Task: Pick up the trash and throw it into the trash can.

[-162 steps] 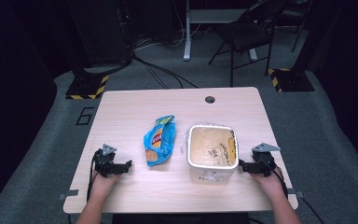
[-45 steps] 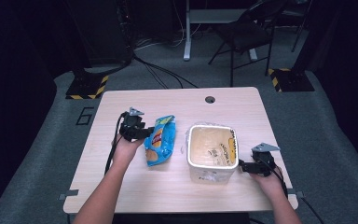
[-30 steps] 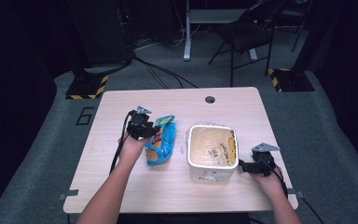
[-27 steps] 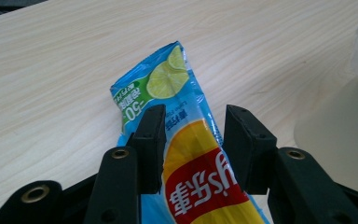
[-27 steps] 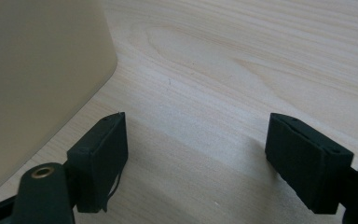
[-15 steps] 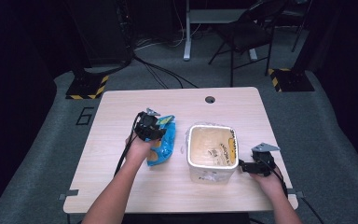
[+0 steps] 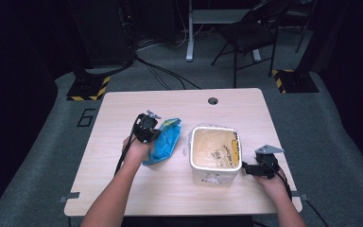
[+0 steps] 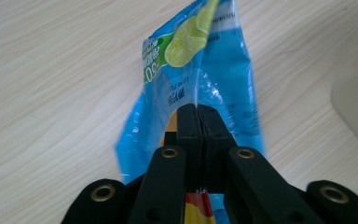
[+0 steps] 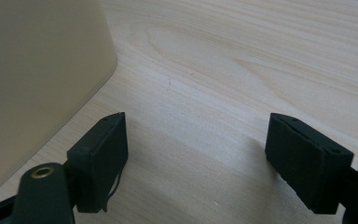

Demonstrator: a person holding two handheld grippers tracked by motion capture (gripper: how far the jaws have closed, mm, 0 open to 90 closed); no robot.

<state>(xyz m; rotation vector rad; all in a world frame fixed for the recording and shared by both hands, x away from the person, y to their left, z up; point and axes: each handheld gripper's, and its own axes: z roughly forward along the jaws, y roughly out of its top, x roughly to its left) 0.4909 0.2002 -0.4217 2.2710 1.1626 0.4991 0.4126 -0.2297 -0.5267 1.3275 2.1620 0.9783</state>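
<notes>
A blue snack bag (image 7: 165, 142) with a lime picture lies on the wooden table (image 7: 123, 184), left of a square cream tub (image 7: 216, 152). My left gripper (image 7: 150, 134) is at the bag's left side. In the left gripper view its jaws are pressed together on a fold of the blue bag (image 8: 200, 70), with my left gripper (image 8: 198, 112) shut on it. My right gripper (image 7: 246, 168) rests on the table just right of the tub. In the right gripper view my right gripper (image 9: 196, 140) stands open with bare wood between its fingers, and the tub wall (image 9: 37, 79) is at the left.
A round cable hole (image 7: 212, 100) sits near the table's far edge. Beyond the table stand a folding chair (image 7: 250, 38) and a dark stand base with yellow-black tape (image 7: 87, 87). Bare wood lies along the table's left side and front.
My left gripper travelled from the table's front left up to the bag, then right onto it, and closed on the bag. The right gripper and tub stayed put.
</notes>
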